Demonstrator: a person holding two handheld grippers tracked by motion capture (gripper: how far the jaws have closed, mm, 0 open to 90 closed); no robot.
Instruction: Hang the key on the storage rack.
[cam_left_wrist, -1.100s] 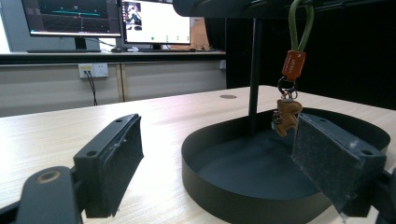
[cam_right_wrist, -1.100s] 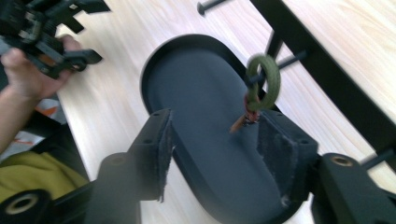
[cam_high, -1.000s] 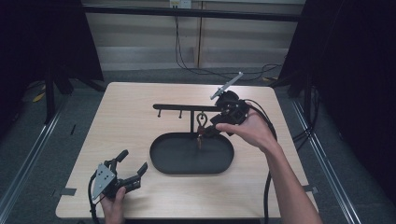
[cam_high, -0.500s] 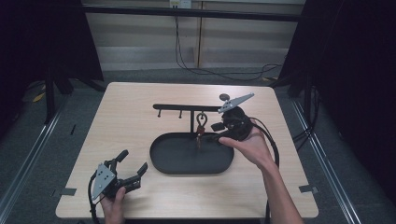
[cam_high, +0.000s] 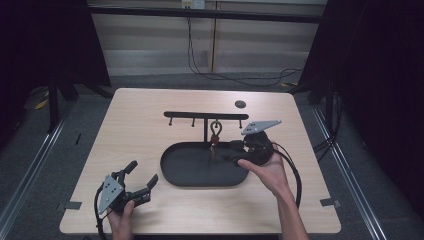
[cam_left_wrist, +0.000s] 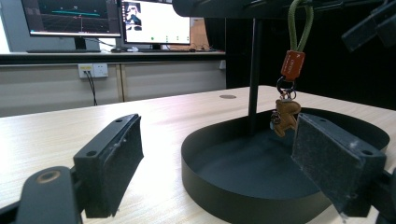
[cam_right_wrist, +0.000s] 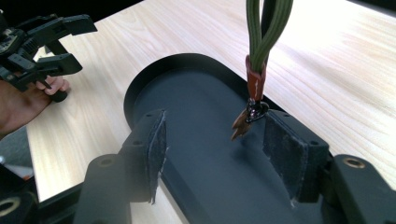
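Note:
A black rack (cam_high: 200, 115) rises from an oval black tray (cam_high: 170, 175) at the table's middle. From one of its hooks hangs a keychain (cam_high: 215, 131): green loop, orange tag (cam_left_wrist: 292, 65) and a brown charm (cam_left_wrist: 285, 116) just above the tray floor. My right gripper (cam_high: 234, 152) is open at the tray's right rim, jaws pointing left; in the right gripper view the keychain (cam_right_wrist: 256, 79) dangles just beyond the gap between its pads, right gripper (cam_right_wrist: 215, 140). My left gripper (cam_high: 142, 172) is open and empty at the front left, facing the tray (cam_left_wrist: 233, 196).
A small dark disc (cam_high: 240, 104) lies on the table behind the rack. The right gripper's cable (cam_high: 295, 175) loops past the hand at the right. Bare wooden tabletop (cam_high: 135, 130) stretches left of the tray. Monitors (cam_left_wrist: 112, 18) stand beyond the table.
My right gripper has come down and back from beside the rack's bar to the tray's right rim. The left gripper has stayed put.

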